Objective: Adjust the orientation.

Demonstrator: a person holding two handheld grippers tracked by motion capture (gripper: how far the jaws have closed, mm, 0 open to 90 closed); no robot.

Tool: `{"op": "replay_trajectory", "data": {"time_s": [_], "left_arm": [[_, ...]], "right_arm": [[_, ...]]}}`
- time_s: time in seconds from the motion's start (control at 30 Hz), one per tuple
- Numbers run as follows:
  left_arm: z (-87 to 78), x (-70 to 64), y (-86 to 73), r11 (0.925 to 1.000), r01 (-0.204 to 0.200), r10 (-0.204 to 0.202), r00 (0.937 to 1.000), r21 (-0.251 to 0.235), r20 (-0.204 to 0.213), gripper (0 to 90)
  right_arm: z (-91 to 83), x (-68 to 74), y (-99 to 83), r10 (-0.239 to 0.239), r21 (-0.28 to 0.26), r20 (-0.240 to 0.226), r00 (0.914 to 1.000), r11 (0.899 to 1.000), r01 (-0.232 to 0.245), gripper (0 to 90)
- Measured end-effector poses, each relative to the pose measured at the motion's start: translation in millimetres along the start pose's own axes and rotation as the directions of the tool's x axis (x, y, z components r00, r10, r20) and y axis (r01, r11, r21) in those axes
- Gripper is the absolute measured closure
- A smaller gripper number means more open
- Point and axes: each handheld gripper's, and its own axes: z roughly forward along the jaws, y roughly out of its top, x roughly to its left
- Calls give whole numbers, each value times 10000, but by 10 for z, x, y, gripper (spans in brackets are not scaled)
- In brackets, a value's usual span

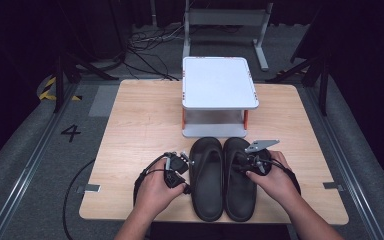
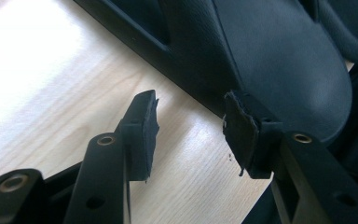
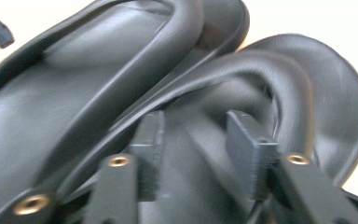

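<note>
Pair of black sandals (image 1: 223,177), side by side, lower centre of wooden bench (image 1: 140,120). Left tongs (image 2: 191,128) released, beside left sandal's edge. Right tongs (image 3: 195,149) parted over right sandal's strap (image 3: 242,70); contact unclear, view blurred. White stand (image 1: 219,82) upper centre.

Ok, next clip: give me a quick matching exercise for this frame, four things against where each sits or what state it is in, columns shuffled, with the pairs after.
Things:
1. left tongs
2. right tongs
3. white stand
4. pair of black sandals

Places or states:
A. at the table's far edge, behind the footwear
B. side by side on the wood, between the two hands
C. open, over bare wood beside a sandal's outer edge
D. open, jaws either side of a sandal strap

Pairs: 1-C, 2-D, 3-A, 4-B
</note>
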Motion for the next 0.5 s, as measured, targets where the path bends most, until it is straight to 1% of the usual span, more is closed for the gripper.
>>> {"op": "replay_trajectory", "data": {"time_s": [0.03,0.1,0.17,0.2,0.27,0.33,0.37,0.4,0.43,0.47,0.5], "left_arm": [[-25,8,-2,10000,-14,14,10000,-36,-64,534],[-64,25,-7,9999,65,-67,9999,-150,-146,527],[-105,52,-10,9997,101,-107,9996,-224,-260,524],[-125,62,-11,9996,188,-195,9994,-231,-276,522],[-152,91,-10,9991,219,-232,9991,-368,-345,520],[-178,117,-14,9986,321,-339,9986,-420,-418,519],[-183,128,-17,9984,307,-327,9985,-469,-428,519],[-183,128,-17,9984,307,-327,9985,-469,-428,519],[-191,135,-22,9982,369,-391,9981,-467,-466,519],[-200,148,-34,9982,417,-440,9975,-422,-550,519],[-201,150,-39,9979,495,-518,9971,-429,-553,519]], "right_arm": [[-44,30,-13,174,73,-2,9998,9998,-174,528],[-116,92,-31,377,144,-91,9992,9992,-376,496],[-141,164,-45,555,331,-250,9981,9980,-546,476],[-139,205,-48,548,408,-350,9979,9977,-533,466],[-125,287,-47,732,579,-689,9949,9959,-693,451],[-89,373,-33,929,560,-1034,9903,9946,-875,426],[-56,425,-20,992,551,-1021,9898,9941,-939,418],[-56,425,-20,992,551,-1021,9898,9941,-939,418],[-6,493,11,960,583,-861,9916,9941,-912,382],[13,521,28,911,672,-683,9935,9940,-866,382],[29,543,43,738,785,-440,9963,9944,-702,380]]}}
